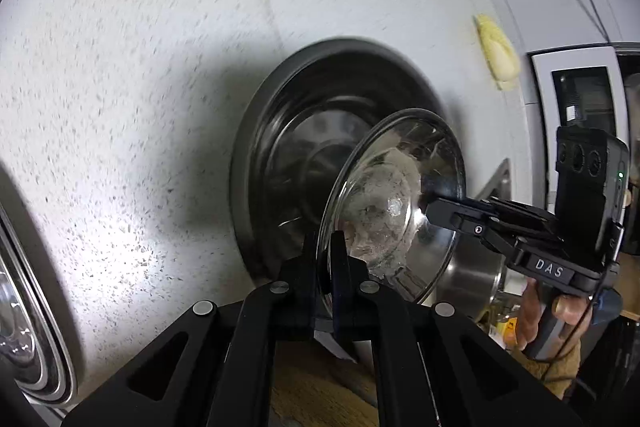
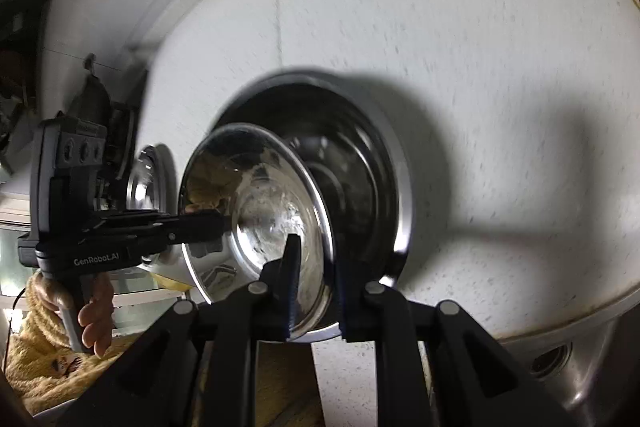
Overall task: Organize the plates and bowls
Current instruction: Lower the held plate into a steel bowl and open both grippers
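Now I hold both the left tongs (image 1: 323, 259) and right tongs (image 2: 316, 267) clamped on opposite rims of the small steel bowl (image 1: 394, 203), poised just ahead over the large bowl (image 1: 320, 131) on the worktop (image 1: 120, 107); nesting remains, other dishes unsorted.

The bowl (image 1: 394, 203) pinched in my left tongs (image 1: 326, 251) is mirror-bright silver, with whitish cloudy smears across its middle. Behind it, the larger bowl (image 1: 304, 147) is dark steel with a grey rim. My desk (image 1: 140, 87) is white, flecked all over with small grey-black specks. At two o'clock lies a pale yellow sponge (image 1: 498, 53). My right tongs (image 2: 314, 263) are matte black, and my sleeve (image 2: 44, 359) is mustard-yellow fleece.
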The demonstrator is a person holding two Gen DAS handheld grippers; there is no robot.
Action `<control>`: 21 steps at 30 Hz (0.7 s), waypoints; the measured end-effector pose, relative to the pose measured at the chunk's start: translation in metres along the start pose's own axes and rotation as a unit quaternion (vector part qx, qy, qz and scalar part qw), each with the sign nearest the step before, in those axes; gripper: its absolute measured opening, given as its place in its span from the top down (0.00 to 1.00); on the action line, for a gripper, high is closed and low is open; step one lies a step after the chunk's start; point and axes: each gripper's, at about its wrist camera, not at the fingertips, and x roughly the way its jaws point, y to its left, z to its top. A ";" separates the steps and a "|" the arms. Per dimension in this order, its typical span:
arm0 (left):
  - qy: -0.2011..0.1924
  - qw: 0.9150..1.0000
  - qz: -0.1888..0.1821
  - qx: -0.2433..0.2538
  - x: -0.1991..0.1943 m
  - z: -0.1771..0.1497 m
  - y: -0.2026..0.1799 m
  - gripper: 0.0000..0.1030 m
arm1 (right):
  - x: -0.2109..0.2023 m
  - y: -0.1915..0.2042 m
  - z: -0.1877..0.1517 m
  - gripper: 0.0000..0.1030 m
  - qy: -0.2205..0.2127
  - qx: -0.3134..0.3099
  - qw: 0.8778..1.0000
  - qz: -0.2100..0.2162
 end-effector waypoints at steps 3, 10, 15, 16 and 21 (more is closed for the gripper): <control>-0.008 1.000 0.008 -0.001 0.005 0.005 -0.002 0.97 | 0.003 0.001 -0.003 0.86 -0.001 -0.002 1.000 -0.012; -0.037 0.999 0.032 -0.011 0.010 0.028 0.000 0.91 | 0.005 0.002 -0.003 0.86 -0.011 -0.004 1.000 -0.029; -0.071 0.997 0.031 0.016 0.004 0.022 -0.008 0.56 | -0.001 0.009 -0.003 0.85 -0.026 -0.025 0.998 -0.047; -0.082 0.996 0.035 0.027 0.002 0.021 -0.011 0.50 | -0.002 0.009 -0.002 0.85 -0.027 -0.029 0.998 -0.044; -0.108 0.992 0.058 0.037 -0.002 0.021 -0.015 0.47 | -0.011 0.010 0.002 0.84 -0.039 -0.041 0.997 -0.042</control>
